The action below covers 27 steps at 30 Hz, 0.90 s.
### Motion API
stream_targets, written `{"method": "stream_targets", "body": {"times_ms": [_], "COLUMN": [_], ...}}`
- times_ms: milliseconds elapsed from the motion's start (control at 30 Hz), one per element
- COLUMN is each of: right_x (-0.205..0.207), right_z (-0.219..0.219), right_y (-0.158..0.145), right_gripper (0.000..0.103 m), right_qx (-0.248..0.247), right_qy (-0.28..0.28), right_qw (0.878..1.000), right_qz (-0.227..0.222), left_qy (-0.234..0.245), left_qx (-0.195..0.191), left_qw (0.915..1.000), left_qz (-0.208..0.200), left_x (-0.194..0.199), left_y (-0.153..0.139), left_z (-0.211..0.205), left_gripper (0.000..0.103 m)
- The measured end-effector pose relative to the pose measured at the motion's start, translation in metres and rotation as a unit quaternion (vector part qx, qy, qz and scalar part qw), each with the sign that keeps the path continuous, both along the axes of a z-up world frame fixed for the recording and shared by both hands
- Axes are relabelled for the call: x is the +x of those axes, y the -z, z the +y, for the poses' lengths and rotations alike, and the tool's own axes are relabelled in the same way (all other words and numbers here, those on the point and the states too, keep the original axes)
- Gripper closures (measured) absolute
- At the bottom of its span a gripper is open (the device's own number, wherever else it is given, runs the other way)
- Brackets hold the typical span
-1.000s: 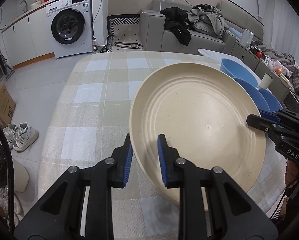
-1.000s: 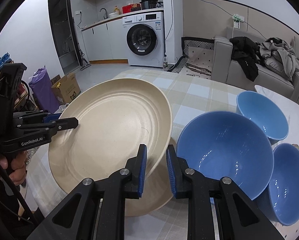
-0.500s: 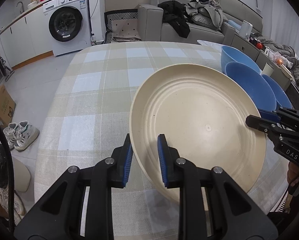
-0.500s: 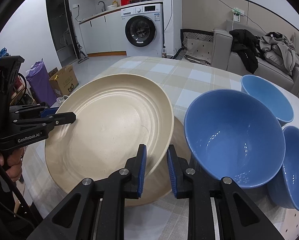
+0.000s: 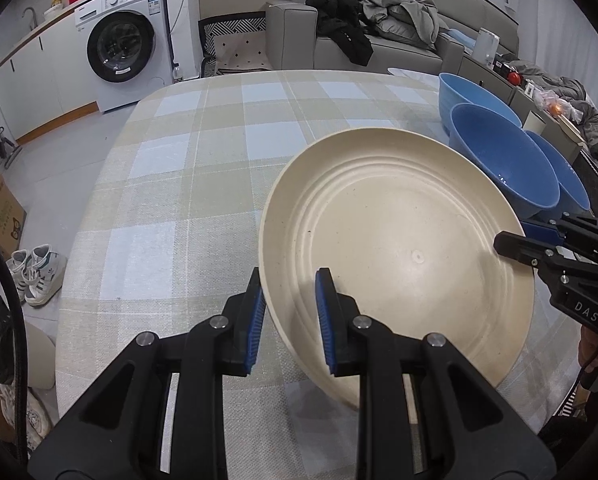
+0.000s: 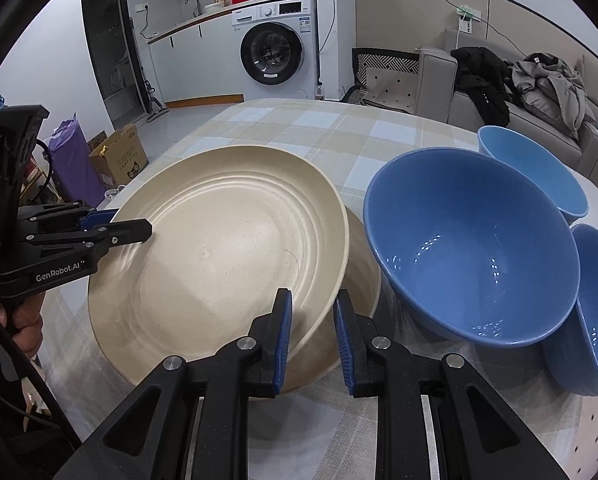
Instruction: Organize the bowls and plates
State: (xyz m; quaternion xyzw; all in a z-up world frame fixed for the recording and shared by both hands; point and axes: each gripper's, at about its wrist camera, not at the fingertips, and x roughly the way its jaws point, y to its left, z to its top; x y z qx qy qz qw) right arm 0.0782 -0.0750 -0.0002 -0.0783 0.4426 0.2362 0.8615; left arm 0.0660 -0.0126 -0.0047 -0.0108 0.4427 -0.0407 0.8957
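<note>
Now | left gripper [image 5: 289,312], right gripper [image 6: 313,334] | clamped on cream plate [image 5: 395,248] (opposite rims)

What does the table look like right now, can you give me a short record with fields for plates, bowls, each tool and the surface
held plate: cream plate, tilted, gripped at opposite rim edges
second plate: cream plate underneath, mostly hidden, lying on the table
bowls: three blue bowls, large bowl beside the plates, far bowl and a third bowl at the right edge
left tool: left tool shut on the held plate's rim
right tool: right tool shut on the opposite rim
surface: checked tablecloth
</note>
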Motion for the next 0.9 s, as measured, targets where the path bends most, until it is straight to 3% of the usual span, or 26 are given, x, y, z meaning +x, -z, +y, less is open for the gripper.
{"method": "stream_targets", "body": {"times_ms": [600,767,900], "right_x": [0.004,0.002,0.001], "right_z": [0.000,0.004,0.004], "right_y": [0.016,0.020,0.021], "right_gripper": [0.079,0.071,0.071], "right_qx": [-0.038,-0.057,-0.058], "right_qy": [0.028,0.024,0.024], "right_qw": [0.999,0.998,0.998], "right_qz": [-0.010,-0.022,-0.025], "left_qy": [0.020,0.023,0.024], "left_qx": [0.024,0.029,0.032], "left_qw": [0.9995,0.9993,0.9992], "left_qz": [0.003,0.008,0.010], "left_x": [0.018,0.023,0.026], "left_y": [0.022,0.029,0.033], "left_z": [-0.016,-0.019,-0.020], "left_gripper": [0.081,0.079,0.079]}}
